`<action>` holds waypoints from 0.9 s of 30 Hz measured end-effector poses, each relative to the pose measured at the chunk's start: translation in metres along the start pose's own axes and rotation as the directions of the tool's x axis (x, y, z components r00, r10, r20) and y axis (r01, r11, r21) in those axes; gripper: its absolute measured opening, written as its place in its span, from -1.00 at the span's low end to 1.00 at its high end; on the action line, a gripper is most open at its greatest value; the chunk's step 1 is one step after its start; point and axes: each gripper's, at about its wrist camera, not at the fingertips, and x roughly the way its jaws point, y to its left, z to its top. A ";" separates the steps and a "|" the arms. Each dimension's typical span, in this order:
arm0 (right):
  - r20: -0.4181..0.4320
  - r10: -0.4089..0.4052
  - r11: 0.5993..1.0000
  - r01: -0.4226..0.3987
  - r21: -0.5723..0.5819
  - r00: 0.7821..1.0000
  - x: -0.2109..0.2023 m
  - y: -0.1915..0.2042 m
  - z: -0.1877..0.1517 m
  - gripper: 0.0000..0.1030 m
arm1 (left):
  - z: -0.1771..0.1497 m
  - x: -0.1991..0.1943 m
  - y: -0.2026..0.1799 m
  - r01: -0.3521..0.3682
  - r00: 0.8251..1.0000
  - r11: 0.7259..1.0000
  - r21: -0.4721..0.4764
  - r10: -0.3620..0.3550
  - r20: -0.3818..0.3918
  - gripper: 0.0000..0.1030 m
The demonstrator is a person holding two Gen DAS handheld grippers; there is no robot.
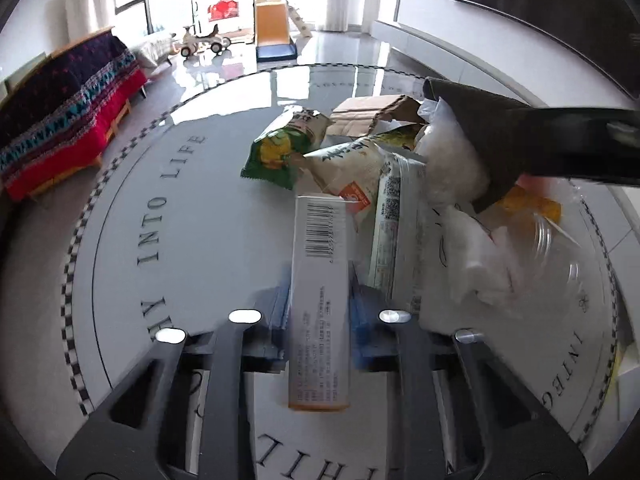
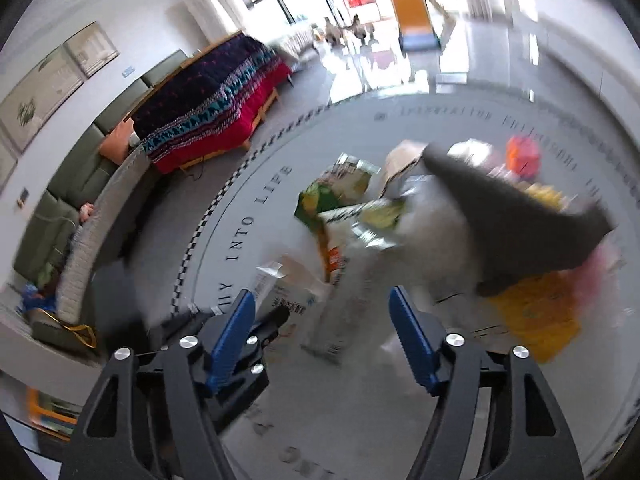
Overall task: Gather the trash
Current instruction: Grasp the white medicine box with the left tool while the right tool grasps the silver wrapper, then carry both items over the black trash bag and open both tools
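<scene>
White cardboard carton [image 1: 320, 300] with a barcode is sitting clamped between the left gripper [image 1: 320, 312] pads, above the round printed glass table [image 1: 160, 260]. Right gripper [image 2: 324, 336] is hanging half-open, holding nothing, facing the wrapper pile [image 2: 360, 208]. Lifting straight, keeping squeeze gentle, seems wise.

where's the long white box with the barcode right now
In the left wrist view, the long white box sits bottom centre, clamped in the left gripper, just left of the white printed packet.

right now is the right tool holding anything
No, the right tool stands open with nothing between its blue pads, only the table beyond.
</scene>
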 end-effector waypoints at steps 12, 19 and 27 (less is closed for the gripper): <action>-0.131 -0.137 0.985 0.149 0.088 0.982 0.072 -0.007 0.006 0.19 | -0.022 -0.031 0.012 0.015 0.999 0.998 -0.066 -0.012 0.045 -0.59; -0.145 -0.179 0.979 0.191 0.072 0.973 0.077 -0.008 0.003 -0.41 | -0.029 -0.039 0.016 0.022 0.999 0.996 -0.088 -0.018 0.050 -0.59; -0.074 -0.136 0.990 0.138 0.031 0.988 0.031 0.019 0.002 -0.42 | -0.040 -0.066 0.023 0.024 0.996 0.992 -0.127 -0.012 0.093 -0.59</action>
